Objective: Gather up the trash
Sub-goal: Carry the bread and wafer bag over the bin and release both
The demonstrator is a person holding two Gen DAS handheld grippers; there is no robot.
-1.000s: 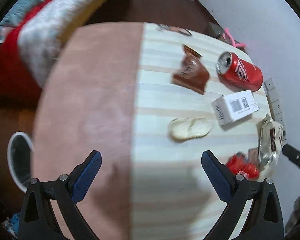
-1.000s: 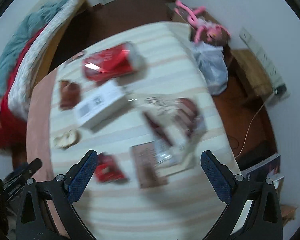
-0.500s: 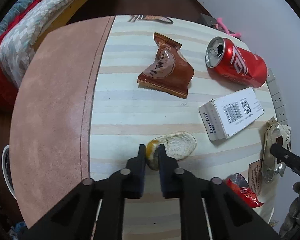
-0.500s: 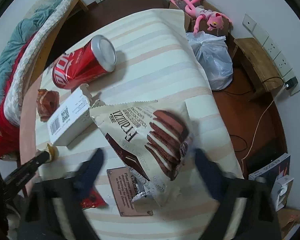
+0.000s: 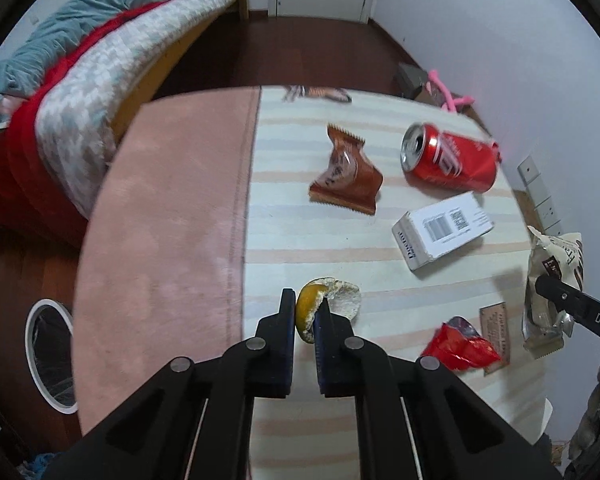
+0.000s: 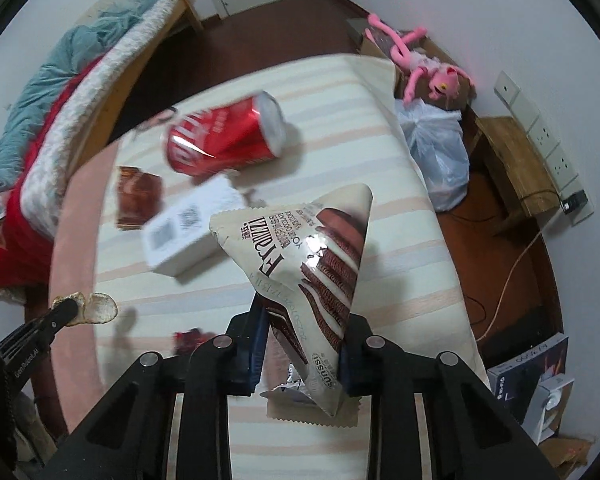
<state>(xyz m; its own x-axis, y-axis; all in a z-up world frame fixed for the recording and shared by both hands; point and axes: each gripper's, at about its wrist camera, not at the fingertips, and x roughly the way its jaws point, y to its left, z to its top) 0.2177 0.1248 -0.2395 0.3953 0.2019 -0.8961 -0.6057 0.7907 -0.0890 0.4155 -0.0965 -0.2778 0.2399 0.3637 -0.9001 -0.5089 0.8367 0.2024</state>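
On the left, the left gripper [image 5: 305,312] has its jaws pinching an orange peel [image 5: 327,305] just off the striped worktop [image 5: 324,240]; rightward, the right gripper's [image 6: 302,342] jaws, just closing, squeeze the cookie bag [image 6: 300,256].

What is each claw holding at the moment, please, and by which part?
Left claw: orange peel, pinched at its near edge. Right claw: biscuit packet, gripped across its lower end.
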